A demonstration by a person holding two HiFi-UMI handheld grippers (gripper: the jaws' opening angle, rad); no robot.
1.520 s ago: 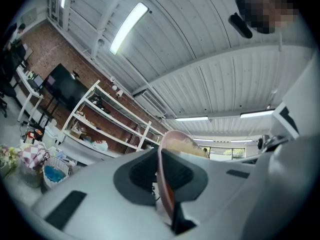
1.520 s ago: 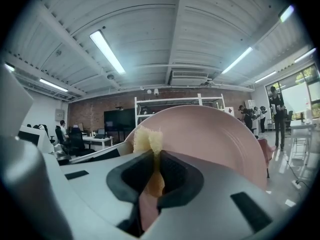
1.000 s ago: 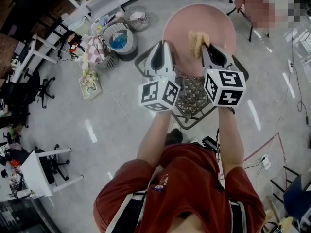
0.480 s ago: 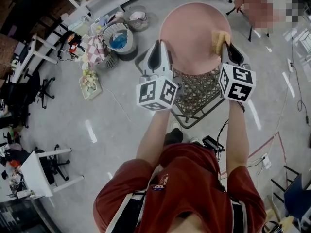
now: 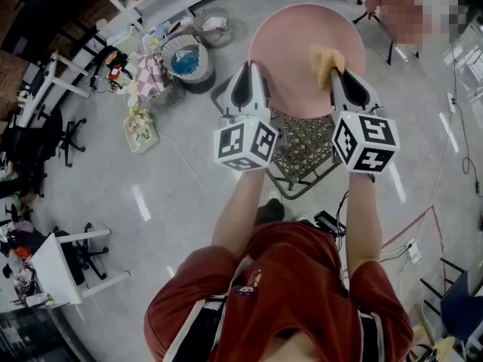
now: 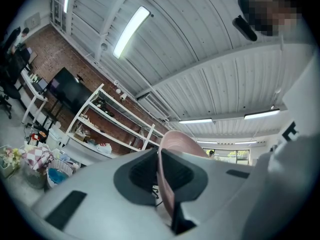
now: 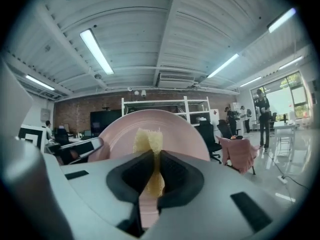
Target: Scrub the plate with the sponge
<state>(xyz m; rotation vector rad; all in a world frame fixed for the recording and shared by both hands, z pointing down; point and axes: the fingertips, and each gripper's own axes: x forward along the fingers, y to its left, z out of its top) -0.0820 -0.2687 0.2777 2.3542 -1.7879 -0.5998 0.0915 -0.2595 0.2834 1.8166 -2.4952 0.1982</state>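
Pink plate (image 5: 290,47) hangs upright in the air before the person, its left rim pinched edge-on between the nearly closed jaws of the left gripper (image 5: 249,78). The right gripper (image 5: 337,78) squeezes a yellow sponge (image 5: 324,59) between its jaws, and the sponge sits against the plate's face towards its right side. A wire-mesh stand (image 5: 302,149) shows on the floor beneath

Black pads (image 6: 137,176) of your left gripper (image 5: 249,72) sit either side of a pale pink plate (image 5: 294,51). Between the jaws of your right gripper (image 5: 336,75) is a yellow sponge (image 5: 324,59). The cubes (image 5: 245,143) behind the jaws carry black-and-white squares.
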